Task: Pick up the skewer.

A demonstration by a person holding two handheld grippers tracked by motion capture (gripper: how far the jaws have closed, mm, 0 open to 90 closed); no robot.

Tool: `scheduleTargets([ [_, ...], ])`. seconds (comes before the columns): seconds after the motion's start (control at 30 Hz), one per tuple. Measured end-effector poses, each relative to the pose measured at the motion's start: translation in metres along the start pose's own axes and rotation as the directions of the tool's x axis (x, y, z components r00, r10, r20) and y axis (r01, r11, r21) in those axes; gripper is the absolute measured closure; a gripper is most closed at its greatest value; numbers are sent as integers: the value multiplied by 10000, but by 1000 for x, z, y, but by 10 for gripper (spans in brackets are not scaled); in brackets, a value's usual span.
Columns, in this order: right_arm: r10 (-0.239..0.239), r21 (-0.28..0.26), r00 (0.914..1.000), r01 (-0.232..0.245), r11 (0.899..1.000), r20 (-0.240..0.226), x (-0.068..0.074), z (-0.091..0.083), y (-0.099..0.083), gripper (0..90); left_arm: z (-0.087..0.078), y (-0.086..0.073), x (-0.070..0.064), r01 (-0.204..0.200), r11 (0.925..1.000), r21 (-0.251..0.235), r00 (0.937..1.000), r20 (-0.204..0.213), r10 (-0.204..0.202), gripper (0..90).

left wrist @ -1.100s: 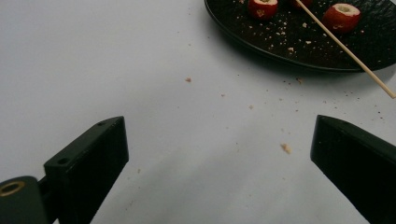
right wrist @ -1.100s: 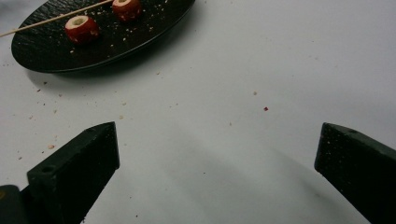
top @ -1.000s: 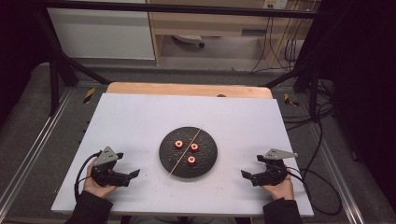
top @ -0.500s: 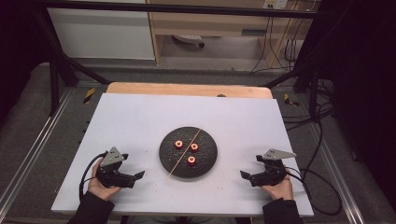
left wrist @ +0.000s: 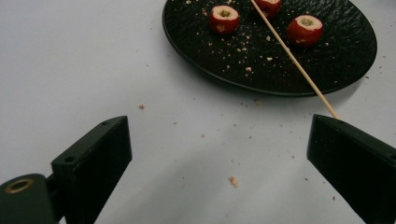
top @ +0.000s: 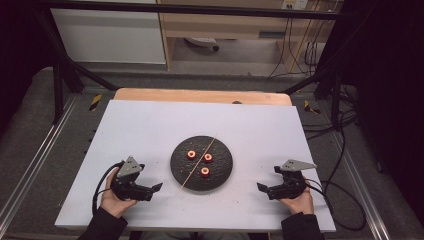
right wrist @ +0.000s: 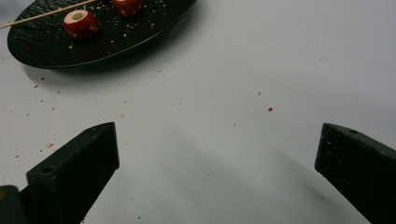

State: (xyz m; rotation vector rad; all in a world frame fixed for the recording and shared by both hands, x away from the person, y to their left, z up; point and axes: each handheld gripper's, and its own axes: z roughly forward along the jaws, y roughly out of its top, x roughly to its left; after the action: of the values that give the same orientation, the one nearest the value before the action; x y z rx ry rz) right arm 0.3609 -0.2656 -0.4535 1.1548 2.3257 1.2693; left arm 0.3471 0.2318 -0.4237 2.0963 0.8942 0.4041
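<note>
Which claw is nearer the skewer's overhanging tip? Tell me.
Left. The left claw sits just beside the skewer tip off the plate; the right claw is beyond the plate's far side.

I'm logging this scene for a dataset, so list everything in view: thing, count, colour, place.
Plate: one, black, middle of the table, towards the near edge.
Fruit pieces: three, red with pale hollow centres, on the plate; one left of the skewer, two right of it.
Skewer: one, pale wood, lying diagonally across the plate, its near end sticking out over the rim.
Crumbs: many, light brown, scattered on the plate and the table around it.
Table: one, white top, with a wooden strip along the far edge.
Left gripper: one, black, near left of the plate, jaws open.
Right gripper: one, black, near right of the plate, jaws open.
</note>
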Motion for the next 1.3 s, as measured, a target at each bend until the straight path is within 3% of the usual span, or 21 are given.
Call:
scheduleTargets([
  [0.4, -25, 41, 10000, 25, 10000, 34, 0, 0, 0, 7, 9, 28, -13, -26, 9996, 270, 10000, -46, 27, 121],
  [0.57, 14, 49, 10000, -14, 10000, 44, 0, -2, 0, 7, 17, 40, -22, -284, 9981, 546, 9995, -86, 290, 151],
  [0.7, -14, 60, 10000, 14, 10000, 98, 0, -1, 0, 7, 25, 48, -29, -257, 9972, 695, 9997, -18, 259, 214],
  [0.93, -67, 73, 9999, 66, 10000, 94, 0, -1, 1, 6, 44, 62, -41, -472, 9890, 1400, 9988, -69, 486, 290],
  [1.3, -43, 127, 9999, 42, 9999, 96, 1, 0, 1, 7, 69, 73, -50, -332, 9764, 2136, 9994, 102, 317, 430],
])
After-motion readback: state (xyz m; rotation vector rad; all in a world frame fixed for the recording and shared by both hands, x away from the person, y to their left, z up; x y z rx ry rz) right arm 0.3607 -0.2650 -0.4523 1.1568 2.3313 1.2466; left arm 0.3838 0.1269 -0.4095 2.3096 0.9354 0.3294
